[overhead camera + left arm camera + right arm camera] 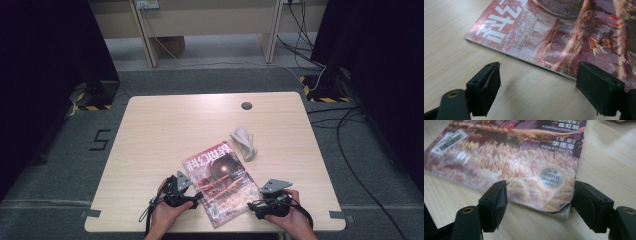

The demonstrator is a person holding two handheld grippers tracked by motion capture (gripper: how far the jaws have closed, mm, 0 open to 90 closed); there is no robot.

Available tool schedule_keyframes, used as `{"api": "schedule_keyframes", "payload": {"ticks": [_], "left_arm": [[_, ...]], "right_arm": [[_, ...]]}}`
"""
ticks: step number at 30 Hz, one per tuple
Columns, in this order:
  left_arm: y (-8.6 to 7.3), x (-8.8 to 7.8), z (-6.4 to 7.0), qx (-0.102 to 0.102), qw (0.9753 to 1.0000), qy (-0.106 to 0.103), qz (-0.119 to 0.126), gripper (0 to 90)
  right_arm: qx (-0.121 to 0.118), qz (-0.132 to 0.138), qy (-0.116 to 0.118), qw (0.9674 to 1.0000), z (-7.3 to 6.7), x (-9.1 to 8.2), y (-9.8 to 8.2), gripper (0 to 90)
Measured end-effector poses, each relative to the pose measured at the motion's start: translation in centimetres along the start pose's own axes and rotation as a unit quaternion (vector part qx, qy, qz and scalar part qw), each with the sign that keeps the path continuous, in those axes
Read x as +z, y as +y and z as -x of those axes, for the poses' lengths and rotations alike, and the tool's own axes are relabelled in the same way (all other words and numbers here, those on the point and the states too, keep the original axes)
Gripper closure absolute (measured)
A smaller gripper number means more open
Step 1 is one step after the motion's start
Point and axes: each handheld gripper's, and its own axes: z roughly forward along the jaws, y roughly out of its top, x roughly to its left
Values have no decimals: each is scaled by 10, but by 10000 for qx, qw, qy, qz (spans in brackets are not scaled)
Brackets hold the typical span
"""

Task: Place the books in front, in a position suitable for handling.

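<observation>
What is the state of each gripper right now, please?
Left gripper: open, holding nothing, beside the magazine.
Right gripper: open, holding nothing, jaws either side of the magazine's corner.

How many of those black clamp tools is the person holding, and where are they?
2. The left gripper sits at the magazine's left edge, fingers apart. The right gripper sits at the magazine's near right corner, fingers apart too.

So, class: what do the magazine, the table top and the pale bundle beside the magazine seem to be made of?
Magazine: glossy printed paper; glare streaks on its cover.
Table top: light wood or wood-look laminate, matt, fine grain lines.
Pale bundle: probably soft cloth, twisted and creased.
</observation>
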Motion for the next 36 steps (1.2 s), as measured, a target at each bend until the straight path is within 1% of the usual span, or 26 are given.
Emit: {"api": "schedule_keyframes", "payload": {"ticks": [1,2,3,4,5,6,7,9,10,11,12,13,14,17,18,19,20,21,22,24,25,26,27,30,32,36], "left_arm": [[0,0,0,0,10000,0,0,211],[1,2,-5,8,9999,133,4,223],[2,3,-7,-4,9998,186,9,228],[2,3,-7,-4,9998,186,9,228],[3,5,-13,-58,9996,263,5,228],[4,6,-15,-96,9995,288,11,228],[4,6,-15,-96,9995,288,11,228],[6,8,-19,-114,9995,311,-9,228],[8,11,-22,-105,9992,378,2,229],[8,11,-22,-105,9992,378,2,232],[10,12,-24,-65,9990,445,-13,234],[10,12,-24,-65,9990,445,-13,235],[11,14,-26,-79,9987,501,-2,239],[11,15,-27,-86,9986,528,25,245],[10,13,-28,-82,9986,517,42,250],[10,13,-28,-82,9986,517,42,247],[9,11,-28,-131,9988,465,69,247],[7,4,-24,-182,9992,316,132,230],[6,0,-21,-173,9994,216,184,230],[4,-6,-13,-51,9998,99,190,228],[4,-6,-13,-51,9998,99,190,228],[1,-10,-6,19,9999,-17,160,227],[1,-10,-6,19,9999,-17,160,227],[-4,-15,0,83,9997,-188,108,226],[-6,-17,2,82,9997,-225,91,226],[-10,-19,5,97,9995,-288,60,227]], "right_arm": [[0,0,0,10000,0,0,0,293],[-47,-23,-33,10000,-4,3,2,288],[-99,-39,-28,9999,-6,5,3,289],[-99,-39,-28,9999,-6,5,3,289],[-115,-24,26,9999,-9,6,5,289],[-100,-11,59,9999,-10,7,6,290],[-100,-11,59,9999,-10,7,6,290],[-105,20,96,9999,-12,8,7,291],[-112,28,96,9999,-14,9,8,293],[-112,28,96,9999,-14,9,8,293],[-99,48,133,9999,-15,10,10,293],[-99,48,133,9999,-15,10,10,293],[-61,118,184,9997,-15,10,10,297],[-66,151,215,9996,-17,10,11,299],[-52,214,285,9994,-18,10,12,300],[-52,214,285,9994,-18,10,12,300],[-46,230,315,9992,-18,10,12,307],[-10,235,405,9989,-19,10,12,320],[25,201,453,9988,-20,10,11,327],[-1,181,510,9985,-21,12,10,331],[-39,177,517,9985,-22,12,11,330],[-32,177,512,9985,-23,13,11,329],[-32,177,512,9985,-23,13,11,329],[-98,195,493,9985,-26,13,12,325],[-108,236,552,9981,-27,13,13,325],[-154,226,656,9975,-32,16,14,324]]}}
